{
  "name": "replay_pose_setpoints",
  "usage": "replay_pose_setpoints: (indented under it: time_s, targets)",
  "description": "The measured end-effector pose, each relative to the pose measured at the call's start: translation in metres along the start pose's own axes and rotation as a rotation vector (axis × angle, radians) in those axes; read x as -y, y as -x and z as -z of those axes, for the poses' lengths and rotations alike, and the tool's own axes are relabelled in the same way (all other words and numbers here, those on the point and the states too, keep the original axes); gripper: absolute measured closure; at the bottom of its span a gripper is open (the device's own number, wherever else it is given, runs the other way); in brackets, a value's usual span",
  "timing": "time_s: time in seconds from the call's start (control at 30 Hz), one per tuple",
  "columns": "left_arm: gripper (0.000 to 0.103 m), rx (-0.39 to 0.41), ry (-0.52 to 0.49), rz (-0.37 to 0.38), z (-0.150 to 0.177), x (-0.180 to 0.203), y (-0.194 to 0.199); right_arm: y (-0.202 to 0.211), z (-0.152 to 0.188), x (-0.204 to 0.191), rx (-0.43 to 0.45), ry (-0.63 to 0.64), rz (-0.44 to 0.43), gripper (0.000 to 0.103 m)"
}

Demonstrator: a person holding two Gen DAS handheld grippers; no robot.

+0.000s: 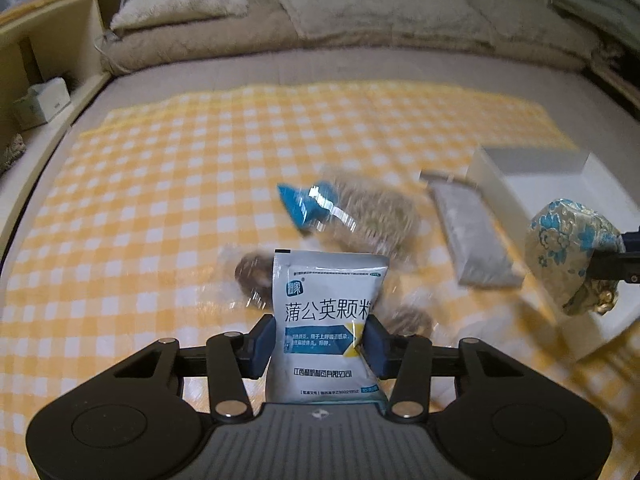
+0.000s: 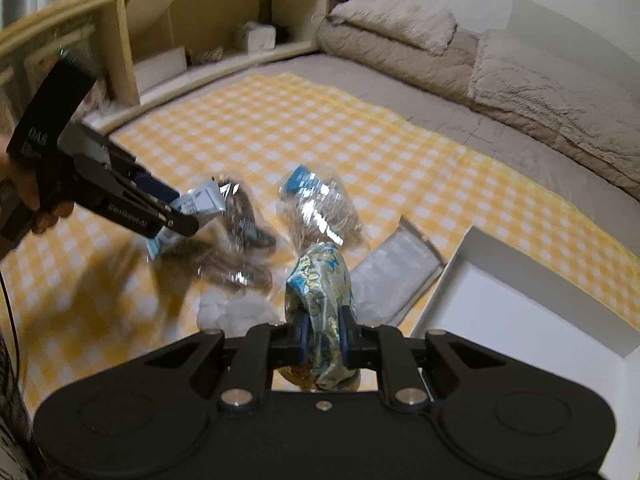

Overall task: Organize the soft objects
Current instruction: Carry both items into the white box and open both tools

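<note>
My left gripper (image 1: 320, 340) is shut on a white-and-blue medicine sachet (image 1: 326, 312), held upright above the yellow checked cloth (image 1: 160, 184); it also shows in the right wrist view (image 2: 200, 200). My right gripper (image 2: 323, 336) is shut on a gold-and-blue brocade pouch (image 2: 320, 280), which also shows in the left wrist view (image 1: 568, 252) above the white box (image 1: 520, 176). On the cloth lie a clear bag with a blue end (image 1: 352, 208), bags of brown items (image 1: 252, 276) and a grey flat packet (image 1: 472, 232).
The open white box (image 2: 520, 312) sits at the right on the cloth. A white crumpled wad (image 2: 236, 312) lies near my right gripper. Beige pillows and quilt (image 1: 360, 8) lie at the bed's far end. A wooden shelf (image 2: 180, 28) runs along the left.
</note>
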State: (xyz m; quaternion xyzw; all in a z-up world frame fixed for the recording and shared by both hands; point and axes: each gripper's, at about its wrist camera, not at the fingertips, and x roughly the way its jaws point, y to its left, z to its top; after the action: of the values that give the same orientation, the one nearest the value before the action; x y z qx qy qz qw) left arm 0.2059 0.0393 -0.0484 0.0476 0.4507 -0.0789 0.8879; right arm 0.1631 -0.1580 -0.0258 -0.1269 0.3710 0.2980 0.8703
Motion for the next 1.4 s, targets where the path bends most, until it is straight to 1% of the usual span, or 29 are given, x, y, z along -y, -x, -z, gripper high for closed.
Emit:
replay_pose_setpoints:
  time_s: [0.17,0.27,0.4,0.5,0.6,0.77,0.87,0.97,1.07,1.17,1.27,1.3,1.4]
  targets:
    - [0.055,0.074,0.044,0.049,-0.012,0.017,0.019,0.024,-0.006,0.021,0.083,-0.112,0.001,0.088]
    - [0.055,0.102,0.056,0.089,-0.015,0.033,0.026,0.037,-0.004,0.035,0.118,-0.183,0.009,0.088]
    - [0.055,0.120,0.065,0.153,-0.020,0.059,0.031,0.050,0.005,0.055,0.142,-0.275,0.026,0.088]
    - [0.055,0.116,0.072,0.207,-0.021,0.082,0.030,0.058,0.015,0.071,0.145,-0.344,0.042,0.088]
    - [0.055,0.100,0.068,0.255,-0.018,0.107,0.026,0.062,0.025,0.083,0.129,-0.399,0.059,0.088]
    - [0.055,0.068,0.065,0.322,-0.017,0.147,0.014,0.069,0.040,0.098,0.116,-0.445,0.093,0.088]
    - [0.055,0.047,0.086,0.350,-0.019,0.168,0.001,0.072,0.048,0.106,0.109,-0.484,0.103,0.088]
    - [0.055,0.026,0.134,0.383,-0.023,0.181,-0.010,0.072,0.054,0.112,0.101,-0.521,0.114,0.088]
    - [0.054,0.023,0.155,0.399,-0.027,0.193,-0.019,0.071,0.056,0.119,0.096,-0.553,0.125,0.088]
    - [0.052,0.017,0.146,0.391,-0.028,0.199,-0.026,0.067,0.056,0.127,0.090,-0.587,0.136,0.088]
    - [0.044,-0.012,0.125,0.377,-0.025,0.198,-0.029,0.060,0.059,0.134,0.064,-0.612,0.139,0.088]
    - [0.040,-0.021,0.124,0.371,-0.024,0.196,-0.030,0.057,0.061,0.134,0.051,-0.618,0.140,0.088]
    - [0.034,-0.031,0.116,0.366,-0.023,0.190,-0.030,0.046,0.065,0.138,0.004,-0.616,0.147,0.088]
